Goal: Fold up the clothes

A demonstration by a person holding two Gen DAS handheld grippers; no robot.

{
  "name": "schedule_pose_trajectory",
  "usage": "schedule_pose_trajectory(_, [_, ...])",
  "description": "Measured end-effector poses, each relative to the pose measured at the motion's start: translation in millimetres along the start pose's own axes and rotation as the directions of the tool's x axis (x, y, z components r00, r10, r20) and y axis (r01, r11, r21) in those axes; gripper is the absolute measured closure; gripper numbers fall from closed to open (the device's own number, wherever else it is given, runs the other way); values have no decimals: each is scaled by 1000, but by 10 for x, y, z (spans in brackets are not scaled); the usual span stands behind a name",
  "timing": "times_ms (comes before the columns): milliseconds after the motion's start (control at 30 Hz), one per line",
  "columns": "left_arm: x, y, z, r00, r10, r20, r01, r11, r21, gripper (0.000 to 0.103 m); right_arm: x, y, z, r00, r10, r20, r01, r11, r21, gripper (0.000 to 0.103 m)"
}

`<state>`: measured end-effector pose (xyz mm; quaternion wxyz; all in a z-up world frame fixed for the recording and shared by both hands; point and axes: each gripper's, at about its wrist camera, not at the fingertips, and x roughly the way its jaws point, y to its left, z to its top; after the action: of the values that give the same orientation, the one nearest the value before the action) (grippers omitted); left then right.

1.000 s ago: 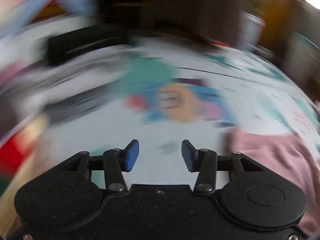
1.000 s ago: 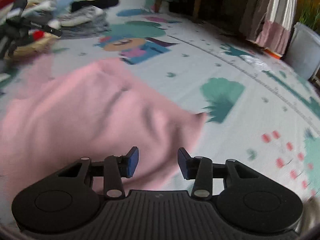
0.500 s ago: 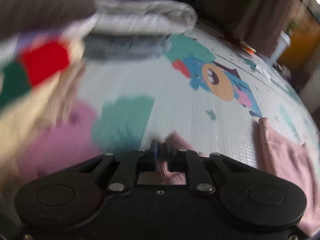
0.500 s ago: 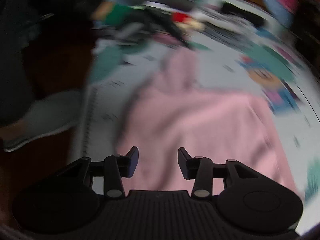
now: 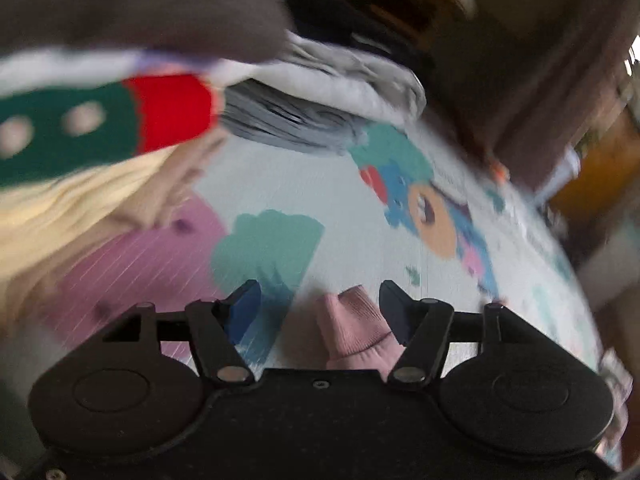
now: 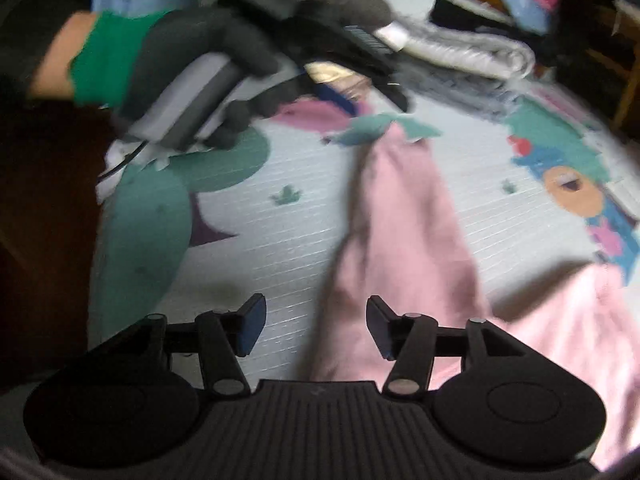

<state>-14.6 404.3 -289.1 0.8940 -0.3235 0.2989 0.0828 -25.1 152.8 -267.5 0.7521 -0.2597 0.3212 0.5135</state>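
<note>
A pink sweatshirt lies on the play mat. Its body (image 6: 580, 340) is at the lower right of the right wrist view, and one long sleeve (image 6: 400, 220) stretches away toward the clothes piles. The ribbed cuff (image 5: 352, 328) of that sleeve rests on the mat between the fingers of my left gripper (image 5: 320, 304). Those jaws are opening and the pads stand clear of the cuff. My right gripper (image 6: 316, 324) hovers over the sleeve's near end, jaws opening, pads touching nothing. A black-gloved hand (image 6: 224, 52) with a green cuff holds the left gripper over the sleeve's far end.
Folded grey and white clothes (image 5: 340, 76) are stacked at the mat's far side. A pile with a green and red knit (image 5: 80, 124) over cream fabric sits at the left. The cartoon-printed mat (image 5: 280, 176) ends at dark floor (image 6: 40, 240) on the left.
Half a second ago my left gripper was shut on the pink cuff; its jaws now stand apart with the cuff lying between them. My right gripper swept across the sweatshirt to the sleeve and widened slightly.
</note>
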Motion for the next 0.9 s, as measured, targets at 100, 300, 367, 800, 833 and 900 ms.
schedule_pose_trajectory(100, [46, -13, -100, 999, -14, -36, 15, 1000, 16, 45, 38, -17, -74, 998, -61, -19, 61, 998, 23, 45])
schedule_pose_trajectory(300, [220, -423, 6, 999, -54, -1, 54, 983, 178, 100, -5, 58, -235, 991, 130, -20, -130, 991, 15, 40])
schedule_pose_trajectory(367, [196, -511, 94, 997, -74, 21, 68, 975, 213, 100, -55, 141, -287, 988, 153, -19, -154, 986, -58, 40])
schedule_pose_trajectory(800, [57, -662, -149, 997, -76, -28, 81, 912, 401, 58, -104, 121, -289, 995, 86, 44, -84, 996, -42, 42])
schedule_pose_trajectory(833, [87, -779, -268, 988, -121, -92, 149, 875, 461, 59, -87, 114, -299, 996, 69, 49, -68, 997, -31, 42])
schedule_pose_trajectory(900, [158, -1012, -512, 959, -183, -218, 276, 779, 563, 60, -38, 107, -324, 998, 52, 44, -52, 999, -10, 42])
